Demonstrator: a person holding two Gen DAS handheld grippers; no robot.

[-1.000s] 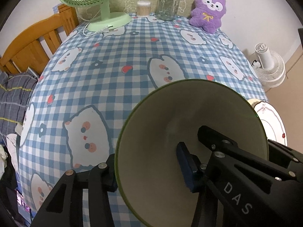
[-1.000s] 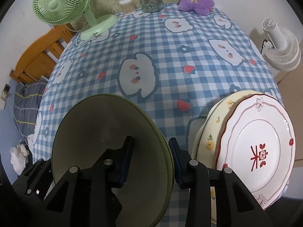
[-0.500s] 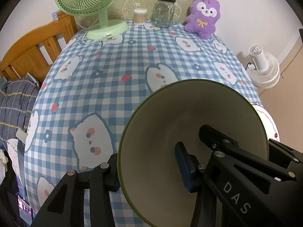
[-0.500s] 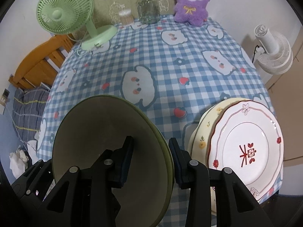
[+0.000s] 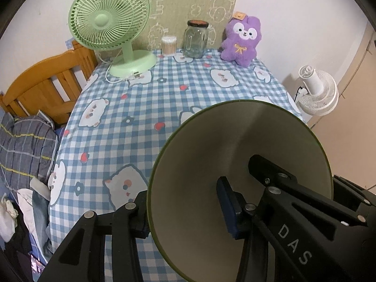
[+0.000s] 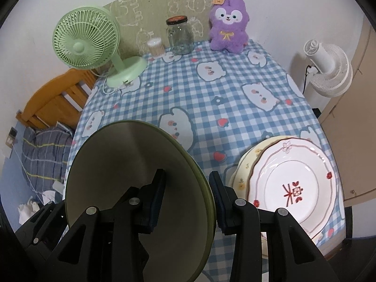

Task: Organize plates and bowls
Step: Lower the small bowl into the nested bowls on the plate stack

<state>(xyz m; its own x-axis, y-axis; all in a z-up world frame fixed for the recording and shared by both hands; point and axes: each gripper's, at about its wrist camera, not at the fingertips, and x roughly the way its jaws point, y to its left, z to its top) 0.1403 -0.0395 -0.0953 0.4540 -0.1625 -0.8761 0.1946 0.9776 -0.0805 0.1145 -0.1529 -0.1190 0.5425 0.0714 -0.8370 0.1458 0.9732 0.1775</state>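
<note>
A green bowl (image 5: 235, 141) with a pale inside hangs tilted above the near part of the checked tablecloth (image 5: 145, 98). My left gripper (image 5: 184, 205) is shut on its left rim, one pad inside the bowl and one outside. On the opposite rim of the same bowl (image 6: 122, 159), my right gripper (image 6: 186, 193) is shut in the same way. To the right of the bowl a white plate with red marks (image 6: 293, 181) lies on a cream plate with yellow flowers (image 6: 244, 171), near the table's front right edge. In the left wrist view the bowl hides these plates.
Along the table's far edge stand a green desk fan (image 6: 87, 47), a cotton swab tub (image 6: 155, 47), a glass jar (image 6: 179, 37) and a purple plush toy (image 6: 228, 25). A white floor fan (image 6: 329, 70) is right of the table, and a wooden bed frame (image 5: 47, 87) with bedding left.
Both grippers have risen with the green bowl held between them. The table and the plates look smaller and lower, and more of the far wall shows.
</note>
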